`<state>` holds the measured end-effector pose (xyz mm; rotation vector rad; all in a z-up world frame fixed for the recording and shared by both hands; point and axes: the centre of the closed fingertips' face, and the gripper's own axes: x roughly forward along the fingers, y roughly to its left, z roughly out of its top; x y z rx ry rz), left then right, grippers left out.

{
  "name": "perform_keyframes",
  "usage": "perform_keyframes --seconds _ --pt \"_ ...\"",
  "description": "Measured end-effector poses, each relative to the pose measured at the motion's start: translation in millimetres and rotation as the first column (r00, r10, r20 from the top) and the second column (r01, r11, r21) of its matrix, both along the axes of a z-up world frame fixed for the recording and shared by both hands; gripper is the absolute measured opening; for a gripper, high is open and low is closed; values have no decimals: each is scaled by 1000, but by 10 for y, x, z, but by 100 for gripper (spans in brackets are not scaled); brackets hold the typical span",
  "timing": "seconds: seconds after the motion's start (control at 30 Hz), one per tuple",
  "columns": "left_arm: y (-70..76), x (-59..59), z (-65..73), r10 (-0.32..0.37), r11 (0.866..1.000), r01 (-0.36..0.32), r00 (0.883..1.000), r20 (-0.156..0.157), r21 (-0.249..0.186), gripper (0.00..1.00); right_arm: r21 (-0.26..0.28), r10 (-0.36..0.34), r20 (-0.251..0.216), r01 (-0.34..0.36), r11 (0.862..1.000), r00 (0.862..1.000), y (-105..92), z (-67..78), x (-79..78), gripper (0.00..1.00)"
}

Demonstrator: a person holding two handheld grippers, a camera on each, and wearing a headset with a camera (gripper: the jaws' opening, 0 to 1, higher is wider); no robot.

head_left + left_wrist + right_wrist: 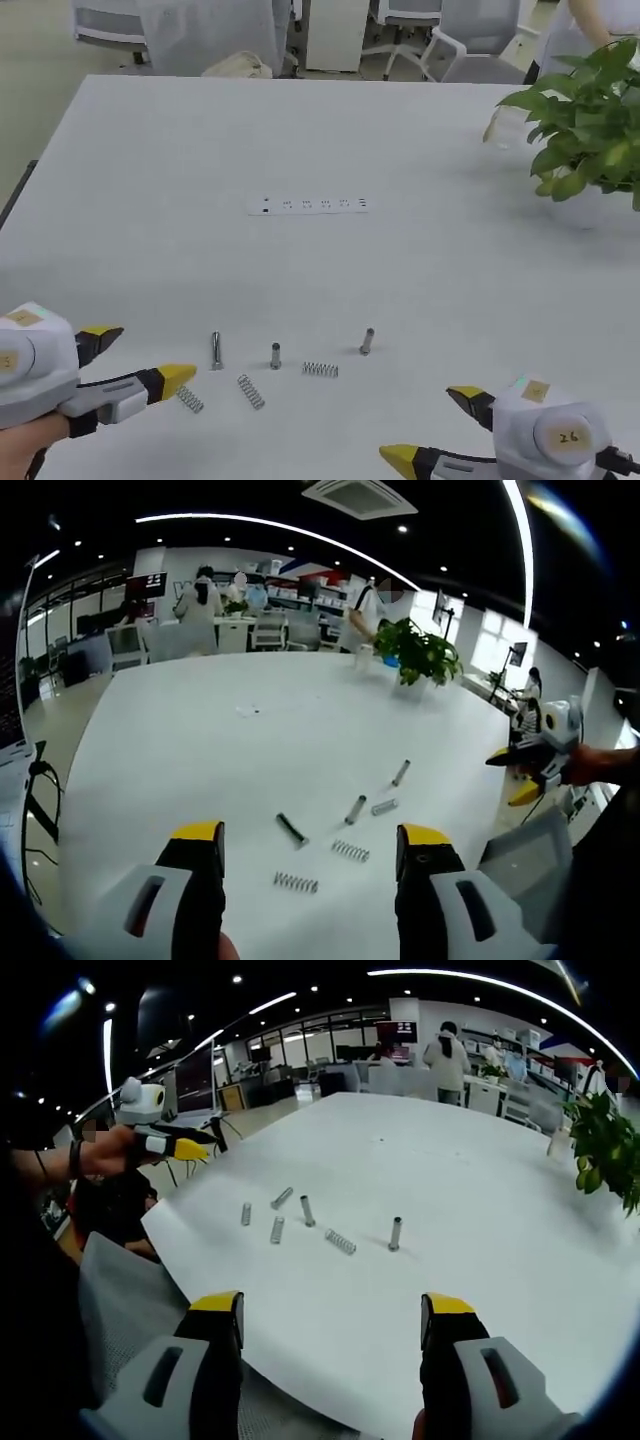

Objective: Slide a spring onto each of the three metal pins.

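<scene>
Springs (320,369) loose beside pins (275,355); likely power strip (307,205), plant (590,110) well beyond; left tongs (148,352), right tongs (422,424) spread.

Left gripper (148,353), right gripper (428,424): jaws apart.

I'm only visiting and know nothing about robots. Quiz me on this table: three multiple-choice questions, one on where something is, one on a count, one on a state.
1. Where does the potted plant stand on the table?
A. near left corner
B. far right side
C. in the middle of the table

2. How many springs lie loose?
A. one
B. three
C. five

3. How is the left gripper?
A. open, empty
B. shut on a spring
C. shut on a plug

Answers:
1 B: its leaves hang over the table's far right edge.
2 B: three lie flat beside the pins, none threaded on.
3 A: its yellow tips stand apart with nothing between.
</scene>
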<state>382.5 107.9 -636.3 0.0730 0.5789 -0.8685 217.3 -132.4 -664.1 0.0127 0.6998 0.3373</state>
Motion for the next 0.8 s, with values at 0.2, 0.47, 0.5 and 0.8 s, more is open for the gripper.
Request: perform_keyframes --seconds 0.2,0.47,0.5,0.8 --pt "-61 67 -99 -12 1000 12 1000 -11 14 65 -2 -2 1 2 1000 1000 -9 21 11 71" --pt "-177 196 -189 -20 1000 20 1000 -17 24 64 -6 -7 -6 7 1000 1000 -34 10 2 71" --pt "-186 211 -196 -19 1000 20 1000 -16 24 64 -6 -7 -8 7 1000 1000 -36 5 -1 71" --pt "-286 317 -350 -8 1000 9 1000 -30 25 64 -6 -7 -7 7 1000 1000 -62 6 0 71"
